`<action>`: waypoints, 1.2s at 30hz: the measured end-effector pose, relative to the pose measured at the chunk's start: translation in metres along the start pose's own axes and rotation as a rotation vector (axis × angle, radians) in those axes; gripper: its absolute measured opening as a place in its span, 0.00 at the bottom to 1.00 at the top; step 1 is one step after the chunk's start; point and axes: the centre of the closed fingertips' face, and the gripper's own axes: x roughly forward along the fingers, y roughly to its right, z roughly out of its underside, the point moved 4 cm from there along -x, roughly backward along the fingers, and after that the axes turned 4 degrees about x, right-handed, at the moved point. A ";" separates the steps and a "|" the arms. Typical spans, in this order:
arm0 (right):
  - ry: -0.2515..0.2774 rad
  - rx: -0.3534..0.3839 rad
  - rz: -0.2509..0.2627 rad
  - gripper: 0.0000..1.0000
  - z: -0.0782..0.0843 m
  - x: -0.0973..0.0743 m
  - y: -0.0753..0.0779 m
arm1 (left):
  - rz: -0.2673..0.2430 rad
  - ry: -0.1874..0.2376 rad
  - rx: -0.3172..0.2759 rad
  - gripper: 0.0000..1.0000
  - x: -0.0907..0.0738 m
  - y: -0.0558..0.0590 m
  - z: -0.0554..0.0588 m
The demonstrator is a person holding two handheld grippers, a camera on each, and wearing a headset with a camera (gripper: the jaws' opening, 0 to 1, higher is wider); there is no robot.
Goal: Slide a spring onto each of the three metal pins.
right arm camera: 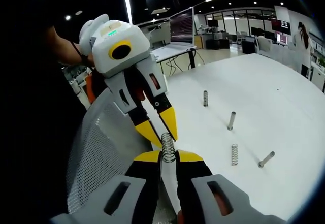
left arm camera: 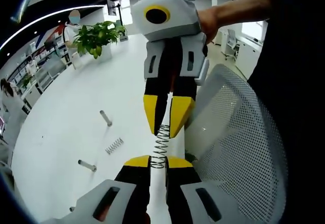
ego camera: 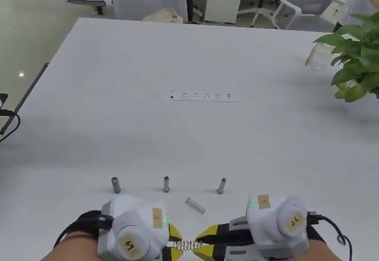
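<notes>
Three metal pins stand in a row near the table's front edge: left pin (ego camera: 116, 184), middle pin (ego camera: 166, 184), right pin (ego camera: 221, 186). The left pin (right arm camera: 205, 98) looks thicker and ribbed, as if a spring sits on it. One loose spring (ego camera: 195, 205) lies just in front of the row. Another spring (ego camera: 188, 245) hangs level between my two grippers, off the table's front edge. My left gripper (ego camera: 176, 244) is shut on one end of this held spring (left arm camera: 161, 145), and my right gripper (ego camera: 200, 244) is shut on the other end (right arm camera: 167, 147).
A white table (ego camera: 177, 137) with a flush socket strip (ego camera: 204, 96) in its middle. A potted plant (ego camera: 355, 60) stands at the right edge. A grey mesh chair (left arm camera: 238, 148) sits below the grippers. Office chairs (ego camera: 284, 0) stand beyond the far edge.
</notes>
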 end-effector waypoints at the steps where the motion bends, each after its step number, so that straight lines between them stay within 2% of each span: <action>1: -0.004 -0.006 0.003 0.09 -0.001 0.000 0.000 | 0.001 0.000 0.003 0.03 0.000 0.000 0.000; 11: -0.004 -0.022 0.007 0.08 -0.014 -0.001 0.001 | -0.011 0.011 0.007 0.02 0.000 -0.003 0.000; 19: 0.001 -0.053 0.002 0.09 -0.033 0.000 0.000 | -0.040 0.047 -0.015 0.02 0.004 -0.007 -0.008; 36: -0.085 -0.119 -0.009 0.09 -0.031 -0.002 0.004 | -0.058 0.069 -0.026 0.02 0.004 -0.009 -0.012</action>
